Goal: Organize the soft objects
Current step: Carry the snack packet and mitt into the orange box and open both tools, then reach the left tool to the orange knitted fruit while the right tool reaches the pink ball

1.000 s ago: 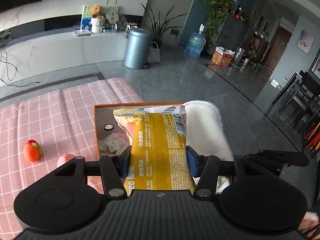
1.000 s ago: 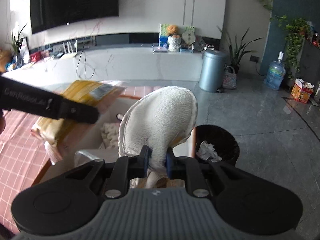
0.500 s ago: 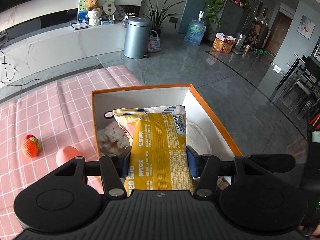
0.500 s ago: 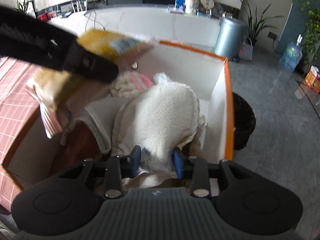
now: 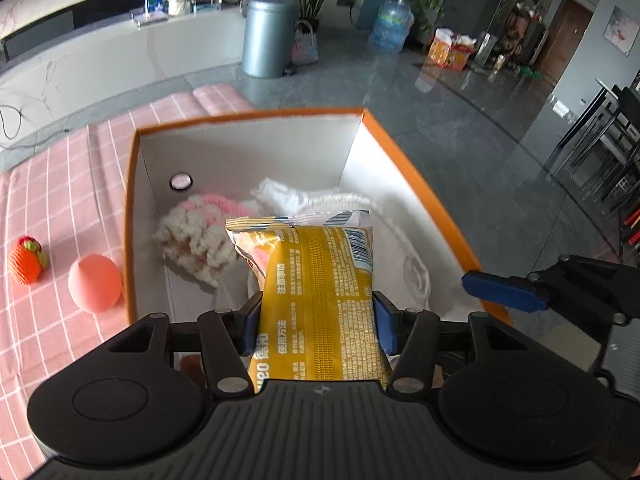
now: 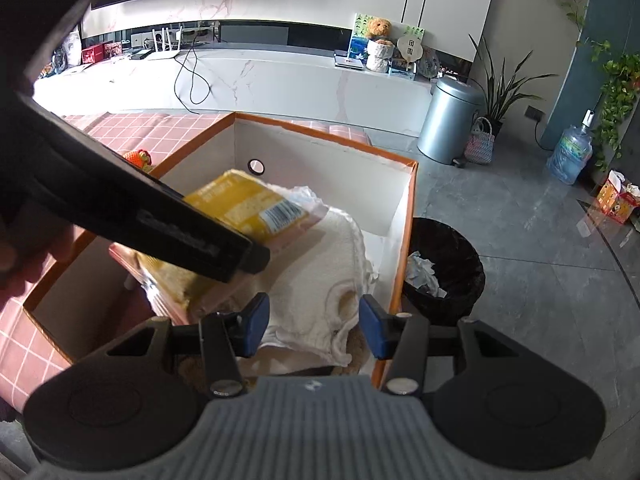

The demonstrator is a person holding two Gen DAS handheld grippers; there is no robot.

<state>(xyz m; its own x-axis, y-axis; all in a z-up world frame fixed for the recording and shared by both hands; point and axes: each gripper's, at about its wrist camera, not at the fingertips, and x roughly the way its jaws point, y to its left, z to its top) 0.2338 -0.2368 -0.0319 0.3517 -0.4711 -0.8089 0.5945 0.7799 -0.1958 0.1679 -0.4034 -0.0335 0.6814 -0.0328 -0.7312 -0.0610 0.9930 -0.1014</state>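
One yellow packet, pinched between the two blue pads of my left gripper, hangs above the one orange-rimmed box. My right gripper has just been opening, its two pads spread and pressing nothing, with one white fleecy cloth lying loose in the box between and ahead of them. Ahead of my left fingers inside the box: one pink-and-white fluffy piece; left of them, outside on the one pink checked cloth: one pink egg-shaped sponge and one orange knitted fruit.
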